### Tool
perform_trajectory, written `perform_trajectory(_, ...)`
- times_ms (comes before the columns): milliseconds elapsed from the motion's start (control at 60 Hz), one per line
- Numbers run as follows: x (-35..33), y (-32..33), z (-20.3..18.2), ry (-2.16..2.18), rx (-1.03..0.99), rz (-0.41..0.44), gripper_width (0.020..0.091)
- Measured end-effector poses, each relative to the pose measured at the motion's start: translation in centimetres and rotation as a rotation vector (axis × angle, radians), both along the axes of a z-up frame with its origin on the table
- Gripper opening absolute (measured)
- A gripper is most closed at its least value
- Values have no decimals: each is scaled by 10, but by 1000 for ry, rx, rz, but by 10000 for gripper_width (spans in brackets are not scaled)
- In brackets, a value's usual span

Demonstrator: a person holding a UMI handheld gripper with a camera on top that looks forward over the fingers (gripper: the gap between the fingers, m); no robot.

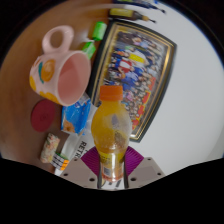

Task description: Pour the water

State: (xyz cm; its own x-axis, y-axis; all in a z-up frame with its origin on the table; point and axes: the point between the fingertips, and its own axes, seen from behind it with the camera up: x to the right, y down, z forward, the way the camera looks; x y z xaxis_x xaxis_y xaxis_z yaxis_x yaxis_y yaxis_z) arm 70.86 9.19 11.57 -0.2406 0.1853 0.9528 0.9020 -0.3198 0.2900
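Observation:
An orange drink bottle [111, 125] with an orange cap stands upright between my fingers, and my gripper [111, 168] is shut on its lower part; the purple pads [92, 160] press against both sides. A pink mug [58, 70] with a cartoon print and a handle lies beyond and to the left of the bottle, its opening turned toward the right.
A framed colourful picture [138, 65] lies flat on the white table, beyond the bottle to the right. A dark red round object [45, 116], a blue packet [75, 117] and a small labelled box [60, 150] sit left of the bottle. Green items [95, 38] lie farther back.

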Motion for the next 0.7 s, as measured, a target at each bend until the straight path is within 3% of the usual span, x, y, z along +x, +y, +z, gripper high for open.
perform_trajectory(383, -9, 22, -6, -97, -44, 67, 293)
perform_trajectory(700, -18, 1, 5, 929, 93, -16, 292)
